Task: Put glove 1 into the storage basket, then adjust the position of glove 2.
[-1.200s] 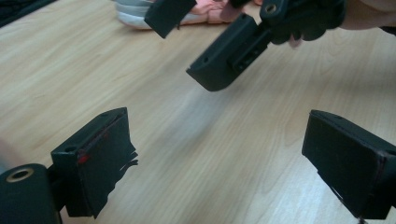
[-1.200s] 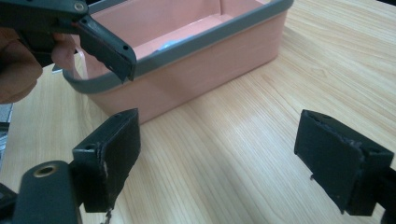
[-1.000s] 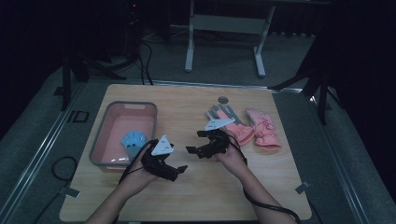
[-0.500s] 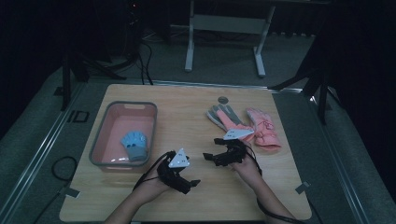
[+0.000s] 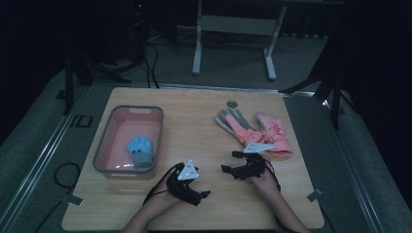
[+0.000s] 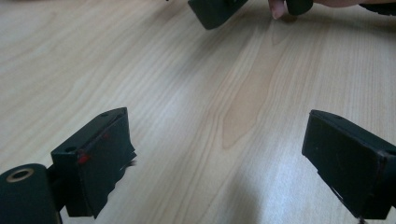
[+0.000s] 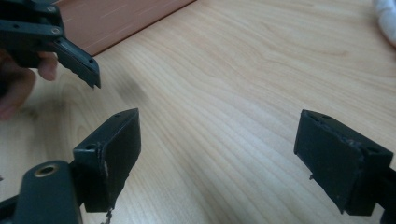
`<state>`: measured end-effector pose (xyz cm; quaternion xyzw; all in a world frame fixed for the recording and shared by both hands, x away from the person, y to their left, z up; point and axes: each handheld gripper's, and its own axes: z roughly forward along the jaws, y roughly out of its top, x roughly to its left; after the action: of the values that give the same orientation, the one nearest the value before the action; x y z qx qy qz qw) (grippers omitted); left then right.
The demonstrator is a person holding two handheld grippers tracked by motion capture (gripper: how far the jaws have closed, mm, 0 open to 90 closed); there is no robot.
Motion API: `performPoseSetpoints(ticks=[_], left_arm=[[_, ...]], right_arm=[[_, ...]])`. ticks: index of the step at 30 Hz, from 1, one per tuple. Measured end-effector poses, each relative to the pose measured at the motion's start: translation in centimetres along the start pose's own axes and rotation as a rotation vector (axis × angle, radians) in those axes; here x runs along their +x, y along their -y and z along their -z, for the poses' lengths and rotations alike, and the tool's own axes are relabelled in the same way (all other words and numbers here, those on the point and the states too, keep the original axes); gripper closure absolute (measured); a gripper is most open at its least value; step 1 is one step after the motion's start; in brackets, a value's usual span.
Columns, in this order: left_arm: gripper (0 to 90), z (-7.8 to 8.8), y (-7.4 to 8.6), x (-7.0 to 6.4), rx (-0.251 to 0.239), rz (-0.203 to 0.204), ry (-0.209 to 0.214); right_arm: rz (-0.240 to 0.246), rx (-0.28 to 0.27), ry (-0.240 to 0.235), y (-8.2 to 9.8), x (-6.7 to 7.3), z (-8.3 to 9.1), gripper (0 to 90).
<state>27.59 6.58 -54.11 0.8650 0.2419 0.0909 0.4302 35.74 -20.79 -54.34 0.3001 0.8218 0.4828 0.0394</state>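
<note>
With both hands drawn back toward the near edge, left gripper and right gripper gaping wide and empty (blue glove already in pink bin), pink gloves next.

Wooden table, pink tub, pink-grey gloves, small disc

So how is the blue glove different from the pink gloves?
The blue glove lies inside the pink tub; the pink gloves lie on the bare table. The blue glove looks smaller and is alone; the pink gloves lie side by side. No gripper is touching either.
</note>
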Motion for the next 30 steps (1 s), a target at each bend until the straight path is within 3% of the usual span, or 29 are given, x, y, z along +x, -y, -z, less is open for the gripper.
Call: performPoseSetpoints(ticks=[7,9,11,13,15,19,21,25,30], left_arm=[[8.4,0.0,0.8,-0.1,0.008,0.003,-0.012],[8.4,0.0,0.9,-0.2,0.001,0.000,-0.020],[8.4,0.1,1.0,-0.2,0.001,-0.001,-0.025],[8.4,0.2,1.1,-0.4,-0.005,0.006,-0.027],[8.4,0.2,1.2,-0.4,0.001,0.007,-0.025],[8.4,0.3,1.5,-0.7,0.006,-0.003,-0.017],[8.4,0.3,1.5,-0.8,0.001,0.002,-0.018],[8.4,0.5,1.4,-1.0,-0.008,0.009,-0.024],[8.4,0.4,1.5,-1.0,-0.004,0.008,-0.026]], right_arm=[[0.018,-0.013,0.003,-0.6,0.0,0.7,12.3],[0.004,0.000,0.030,-0.9,0.1,0.9,11.5],[0.020,-0.004,0.072,-1.2,0.2,1.1,11.5],[0.023,0.000,0.044,-1.3,0.2,1.3,10.6],[0.028,0.028,0.062,-1.5,0.2,1.3,15.4],[0.046,0.046,0.123,-2.0,-0.5,1.6,35.4],[0.047,0.037,0.135,-2.4,-1.2,2.0,51.1],[0.040,0.044,0.187,-3.6,-3.2,2.7,66.6],[0.006,0.036,0.266,-5.4,-6.2,3.3,69.2]])
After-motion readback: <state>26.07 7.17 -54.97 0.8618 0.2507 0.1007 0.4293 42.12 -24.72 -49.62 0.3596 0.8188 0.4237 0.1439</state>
